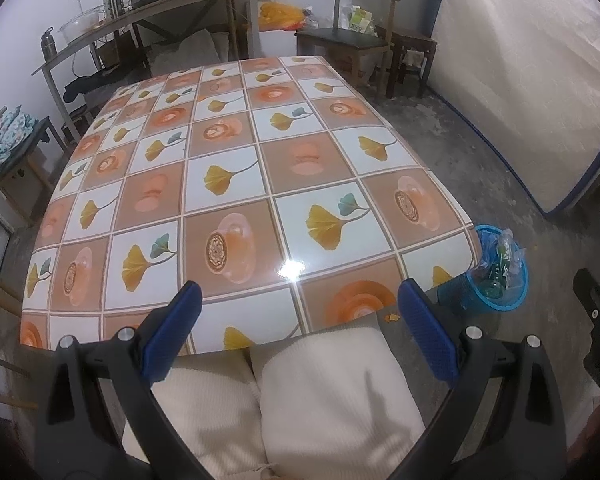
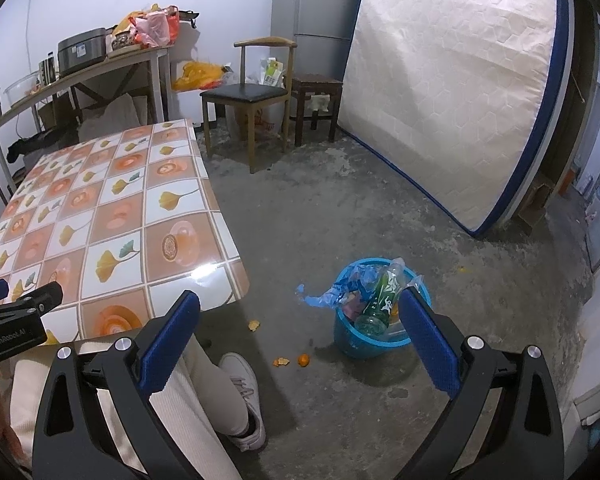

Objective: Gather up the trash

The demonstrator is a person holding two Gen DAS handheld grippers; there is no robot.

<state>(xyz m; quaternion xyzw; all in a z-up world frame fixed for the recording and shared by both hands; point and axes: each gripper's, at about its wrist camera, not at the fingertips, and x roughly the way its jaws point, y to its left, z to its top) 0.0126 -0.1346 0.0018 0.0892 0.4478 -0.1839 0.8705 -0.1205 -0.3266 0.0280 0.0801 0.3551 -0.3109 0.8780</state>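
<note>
The left gripper (image 1: 300,312) hangs over the near edge of the table (image 1: 228,184), aimed along the tabletop, its jaws wide apart and holding nothing. Below and behind the jaws lie the person's lap and cream ribbed trousers (image 1: 320,392). A tiny orange scrap (image 1: 392,317) sits on the table edge just inside the right-hand finger.

The right gripper (image 2: 300,320) is held off the table's corner, tilted down at the floor (image 2: 380,208), jaws likewise spread and empty. The bin (image 2: 380,332), a blue plastic bucket, stands on the floor just ahead of the right-hand finger, whose tip overlaps its rim in the picture. In it are a green bottle (image 2: 380,300) leaning neck-down, and crumpled blue plastic (image 2: 332,292) spilling over the left rim. Between the jaws, nearer than the bin, orange peel bits (image 2: 292,360) lie on the rough grey concrete; another piece (image 2: 254,325) lies closer to the left-hand finger, by the table corner. A white shoe (image 2: 244,396) rests below the left-hand finger.

The tabletop is glossy, with a check of orange flowers and yellow leaves, rounded corners, bare ahead of the left jaws. Open floor runs ahead of the right jaws to a chair (image 2: 252,96) and a quilted mattress (image 2: 460,92) leaning upright.
</note>
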